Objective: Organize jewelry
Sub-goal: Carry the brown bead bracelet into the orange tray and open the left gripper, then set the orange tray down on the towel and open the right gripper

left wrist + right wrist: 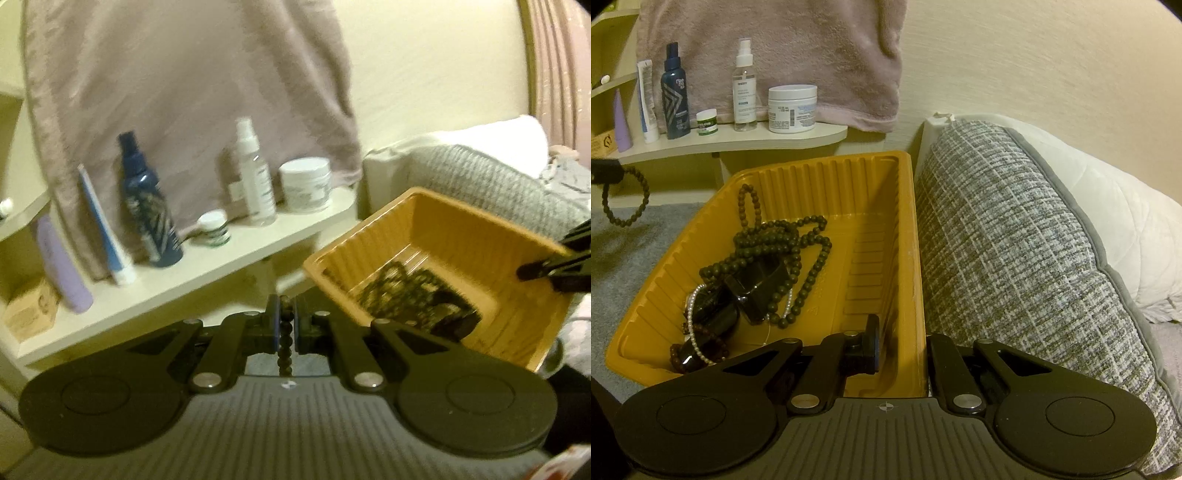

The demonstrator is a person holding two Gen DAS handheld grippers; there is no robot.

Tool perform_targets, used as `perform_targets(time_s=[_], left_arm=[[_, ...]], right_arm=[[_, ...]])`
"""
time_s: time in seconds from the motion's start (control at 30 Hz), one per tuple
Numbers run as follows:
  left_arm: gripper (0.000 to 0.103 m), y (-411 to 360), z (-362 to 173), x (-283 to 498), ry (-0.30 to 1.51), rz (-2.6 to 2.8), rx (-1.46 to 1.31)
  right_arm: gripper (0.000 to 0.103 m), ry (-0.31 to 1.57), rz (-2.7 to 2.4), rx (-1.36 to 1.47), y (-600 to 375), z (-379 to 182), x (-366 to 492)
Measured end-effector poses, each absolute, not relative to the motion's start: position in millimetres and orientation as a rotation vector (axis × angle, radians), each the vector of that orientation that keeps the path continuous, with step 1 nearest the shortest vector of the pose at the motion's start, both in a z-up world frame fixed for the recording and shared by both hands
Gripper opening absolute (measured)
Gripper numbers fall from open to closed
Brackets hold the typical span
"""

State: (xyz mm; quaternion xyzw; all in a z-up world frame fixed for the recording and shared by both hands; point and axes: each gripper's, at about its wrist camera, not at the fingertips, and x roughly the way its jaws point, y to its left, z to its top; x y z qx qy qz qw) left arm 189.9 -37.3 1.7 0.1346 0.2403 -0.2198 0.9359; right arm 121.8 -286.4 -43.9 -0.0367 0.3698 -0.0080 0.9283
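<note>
The left gripper [285, 325] pinches a dark bead bracelet [285, 334] between its pads; only the right wrist view shows the loop [626, 199] dangling free over grey carpet [631, 258], left of the yellow tray [827, 173]. The right gripper [903, 350] clamps the tray's right wall, one finger inside, one outside. Bead strands [783, 240] and pearls lie heaped in the tray. A grey cushion [1015, 240] touches the tray's right edge; a shelf [738, 144] of bottles stands behind.
</note>
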Motion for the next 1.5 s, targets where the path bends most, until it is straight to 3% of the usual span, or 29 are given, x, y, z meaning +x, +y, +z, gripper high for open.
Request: perform_targets(time_s=[0.37,0.77,0.83,1.27,1.3,1.37,1.4,1.43,1.5], left_arm=[[0.006,-84,27,185,0.461,-0.681,0.268],[0.01,-135,-3,180,0.554,-0.816,0.335],[0.016,-135,-6,177,0.558,-0.808,0.334],[0.024,-64,-14,165,0.605,-0.564,0.129],[0.026,-59,-15,163,0.607,-0.544,0.12],[0.029,-50,-18,158,0.617,-0.507,0.099],[0.029,-46,-20,156,0.623,-0.491,0.089],[0.03,-42,-22,153,0.631,-0.475,0.079],[0.034,-37,-25,148,0.644,-0.45,0.064]], right_arm=[[0.008,0.758,-0.016,-0.074,-286,-43,121],[0.008,0.784,-0.004,-0.016,-298,-48,124],[0.008,0.796,-0.001,0.019,-303,-50,125],[0.008,0.809,0.037,0.191,-327,-62,128],[0.01,0.807,0.038,0.204,-328,-61,127],[0.034,0.794,0.044,0.232,-331,-59,124],[0.065,0.782,0.043,0.238,-332,-58,122],[0.077,0.761,0.041,0.241,-333,-56,118],[0.077,0.739,0.048,0.239,-334,-52,112]])
